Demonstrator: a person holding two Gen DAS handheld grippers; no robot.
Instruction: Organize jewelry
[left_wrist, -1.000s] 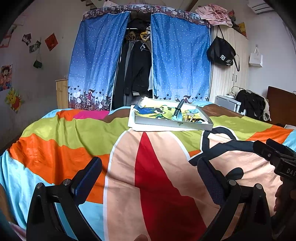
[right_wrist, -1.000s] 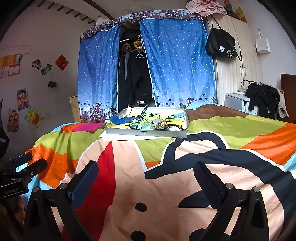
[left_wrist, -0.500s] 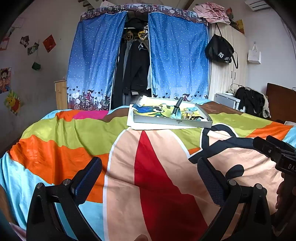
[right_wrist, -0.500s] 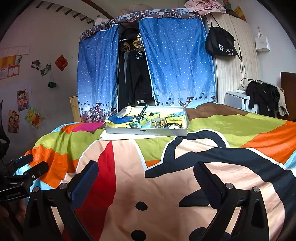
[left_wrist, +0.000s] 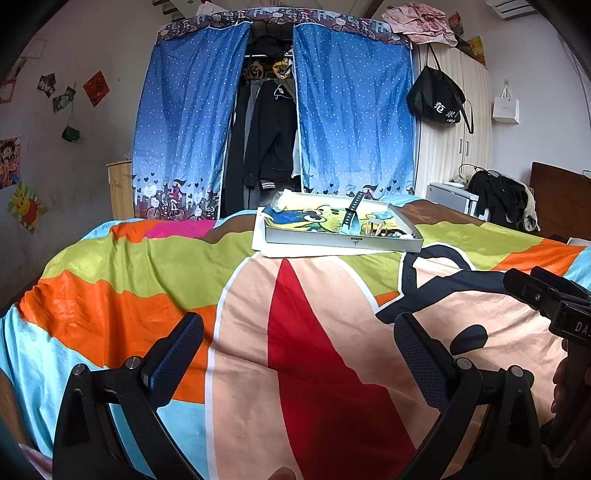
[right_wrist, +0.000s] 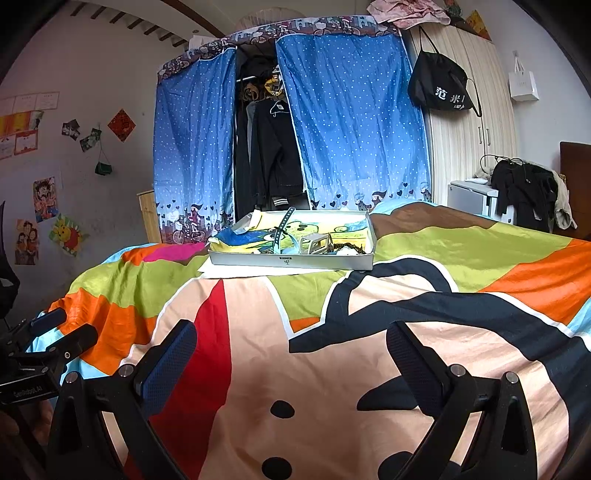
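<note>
A shallow grey tray (left_wrist: 343, 242) (right_wrist: 295, 260) lined with a cartoon picture rests on a white sheet at the far side of the bed. In it a dark watch strap (left_wrist: 351, 216) (right_wrist: 282, 229) stands up beside a tangle of beads and small pieces (left_wrist: 388, 230) (right_wrist: 332, 247). My left gripper (left_wrist: 295, 339) hovers open over the colourful bedspread, well short of the tray, nothing between its fingers. My right gripper (right_wrist: 291, 343) is likewise open and empty, equally far from the tray. Each gripper shows at the edge of the other's view.
The striped cartoon bedspread (left_wrist: 295, 332) covers the whole bed. Behind it stands a wardrobe with blue dotted curtains (left_wrist: 351, 122) and hanging dark clothes. A black bag (left_wrist: 437, 99) hangs on white cupboard doors at right; a chair heaped with clothes (left_wrist: 502, 199) stands beside.
Both views have shifted slightly, with the tray sitting a little higher and farther. Both grippers stay open and empty.
</note>
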